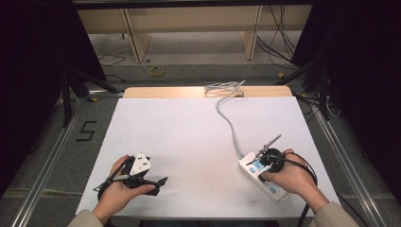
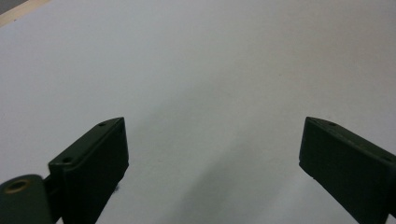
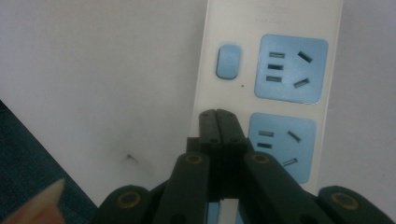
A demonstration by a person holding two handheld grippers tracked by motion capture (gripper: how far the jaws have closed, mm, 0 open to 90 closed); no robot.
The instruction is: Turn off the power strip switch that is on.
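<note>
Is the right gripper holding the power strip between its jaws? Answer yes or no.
No. The right gripper has its jaws pressed together with nothing between them, above the power strip.

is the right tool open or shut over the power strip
Shut: the right tool has its jaws pressed together, nothing between them, above the power strip.

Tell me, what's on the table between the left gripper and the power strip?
Nothing: in the high view, only bare white table lies between the left gripper and the power strip.

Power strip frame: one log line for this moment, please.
left tool: open, over bare white sheet | right tool: shut, tips over power strip beside its blue switch | nothing held
</note>
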